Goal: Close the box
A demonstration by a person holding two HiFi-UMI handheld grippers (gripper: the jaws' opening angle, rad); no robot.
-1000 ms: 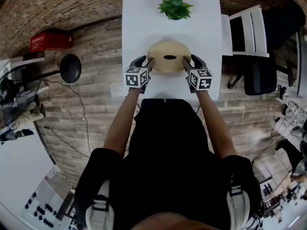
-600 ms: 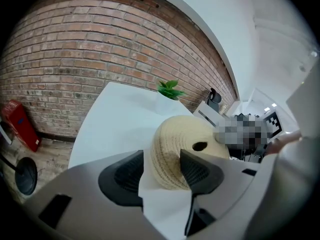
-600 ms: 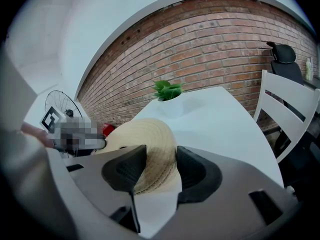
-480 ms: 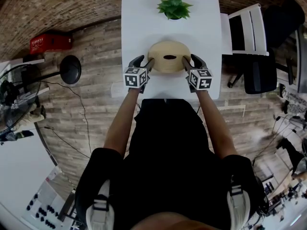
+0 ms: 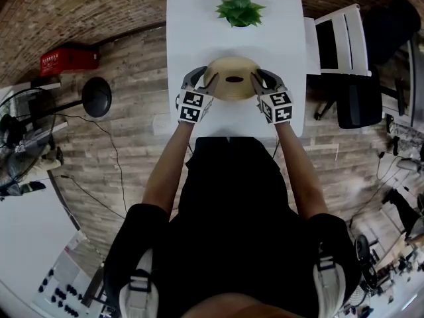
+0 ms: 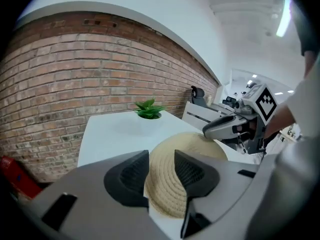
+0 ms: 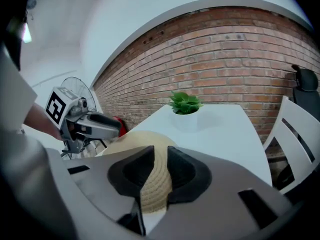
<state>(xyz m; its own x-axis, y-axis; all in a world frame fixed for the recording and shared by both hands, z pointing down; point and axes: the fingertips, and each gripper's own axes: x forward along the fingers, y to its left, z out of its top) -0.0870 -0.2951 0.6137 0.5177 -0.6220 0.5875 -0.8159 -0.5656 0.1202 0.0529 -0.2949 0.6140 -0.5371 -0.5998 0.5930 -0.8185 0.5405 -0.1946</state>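
Observation:
A round dome-shaped woven straw lid [image 5: 232, 78] with a dark oval slot on top sits over the near part of the white table [image 5: 199, 18]. My left gripper [image 5: 207, 81] holds its left rim and my right gripper [image 5: 257, 79] its right rim. In the left gripper view the woven rim [image 6: 162, 194] fills the gap between the pads of the left gripper [image 6: 161, 159], whose jaws have just been closing. In the right gripper view the rim [image 7: 152, 194] is pinched in the right gripper [image 7: 161, 156], its jaws also just closing. Anything beneath the lid is hidden.
A potted green plant [image 5: 240, 8] stands at the table's far end. A white chair [image 5: 341, 42] and a black office chair [image 5: 361, 105] are on the right. A red crate [image 5: 69, 57] and a round black stand base [image 5: 97, 93] sit on the floor at left.
Both grippers have risen a little and rolled, and their jaws have narrowed on the lid's rim. The lid has come up with them.

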